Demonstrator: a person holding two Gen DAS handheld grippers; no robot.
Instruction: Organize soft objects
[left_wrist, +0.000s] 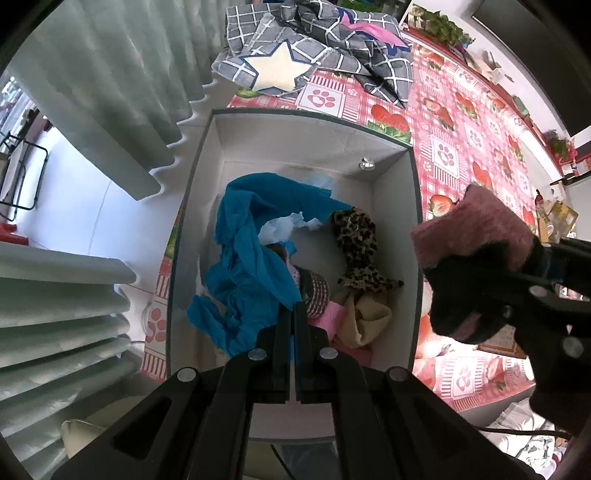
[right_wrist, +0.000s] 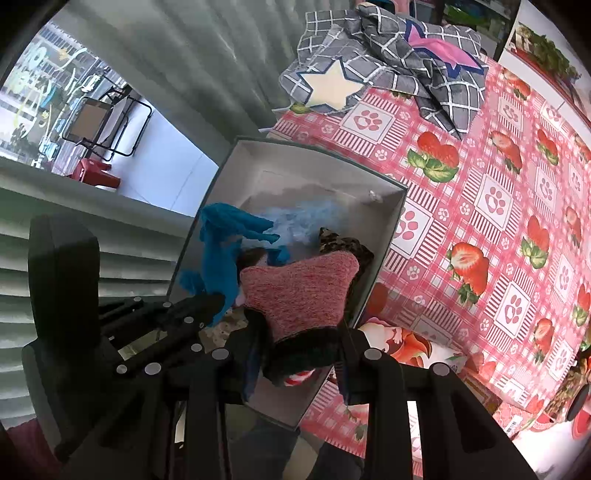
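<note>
A white box (left_wrist: 391, 206) stands on the table's left edge and holds soft items: a blue cloth (left_wrist: 243, 258), a leopard-print piece (left_wrist: 356, 243), a beige piece (left_wrist: 369, 321) and a striped sock (left_wrist: 316, 295). My left gripper (left_wrist: 291, 314) hangs above the box's near end, shut and empty. My right gripper (right_wrist: 301, 347) is shut on a pink knit sock with a black cuff (right_wrist: 299, 291), held above the box's right rim (right_wrist: 384, 254). The sock also shows in the left wrist view (left_wrist: 476, 232).
A grey checked cloth with a cream star (left_wrist: 280, 66) lies on the table beyond the box. The table has a pink strawberry and paw-print cover (right_wrist: 495, 206). Grey curtains (left_wrist: 92, 92) hang at the left. Clutter sits along the far right edge.
</note>
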